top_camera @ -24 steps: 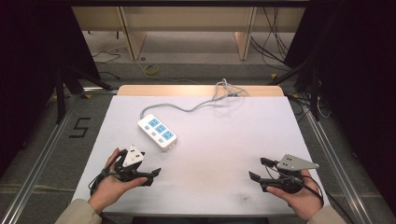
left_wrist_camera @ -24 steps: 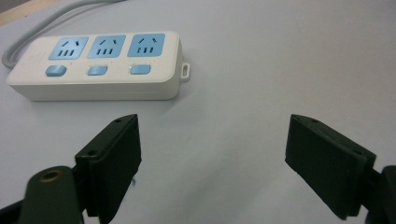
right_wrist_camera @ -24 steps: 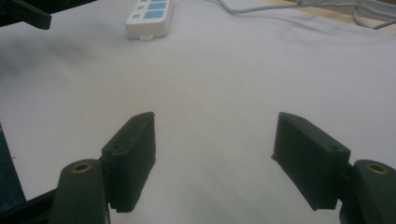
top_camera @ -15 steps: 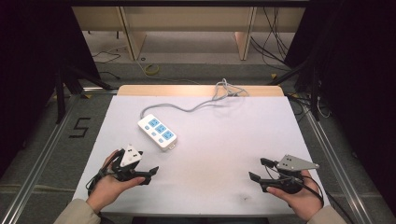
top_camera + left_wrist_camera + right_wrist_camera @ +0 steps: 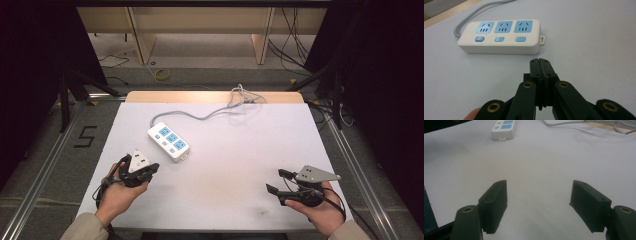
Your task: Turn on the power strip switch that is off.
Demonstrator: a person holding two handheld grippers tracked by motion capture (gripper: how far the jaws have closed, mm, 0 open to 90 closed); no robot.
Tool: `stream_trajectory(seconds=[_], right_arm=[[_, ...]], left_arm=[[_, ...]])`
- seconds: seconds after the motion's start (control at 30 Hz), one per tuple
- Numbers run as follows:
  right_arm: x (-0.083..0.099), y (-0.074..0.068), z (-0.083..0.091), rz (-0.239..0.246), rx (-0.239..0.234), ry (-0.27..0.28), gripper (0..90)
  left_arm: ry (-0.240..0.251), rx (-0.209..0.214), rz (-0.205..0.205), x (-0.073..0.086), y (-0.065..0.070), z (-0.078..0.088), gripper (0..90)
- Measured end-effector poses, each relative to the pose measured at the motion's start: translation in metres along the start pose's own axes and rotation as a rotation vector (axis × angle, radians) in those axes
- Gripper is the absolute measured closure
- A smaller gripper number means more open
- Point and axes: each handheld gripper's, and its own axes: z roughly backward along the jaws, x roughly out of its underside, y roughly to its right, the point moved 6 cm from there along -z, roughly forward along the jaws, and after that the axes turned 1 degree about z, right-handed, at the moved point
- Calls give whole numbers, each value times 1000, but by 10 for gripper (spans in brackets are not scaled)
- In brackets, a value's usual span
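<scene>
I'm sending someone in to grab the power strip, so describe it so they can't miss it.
On the white table, look left of centre, just ahead of the left hand-held gripper. The power strip is a cream block with three blue sockets, three blue buttons, and a grey cord trailing to the far edge.

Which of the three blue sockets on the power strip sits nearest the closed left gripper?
The end socket farthest from the strip's cable, beside the small mounting tab. The left gripper points closest to that end; the other two lie toward the cable.

**Power strip at rest on white bench**

A cream plastic power strip (image 5: 168, 141) with three blue sockets and three blue switches lies flat and diagonal on the bench's left-centre, sockets up. Its grey cable (image 5: 215, 112) snakes to the far edge, bunching there.
</scene>
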Motion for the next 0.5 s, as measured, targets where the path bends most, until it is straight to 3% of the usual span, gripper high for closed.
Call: stream_trajectory(seconds=[0.33, 0.5], right_arm=[[0, 0, 0, 1, -1, 1, 302], [0, 0, 0, 1, 1, -1, 301]], left_arm=[[-23, -23, -10, -7, -8, -4, 897], [-25, -36, 9, -10, -15, -6, 897]])
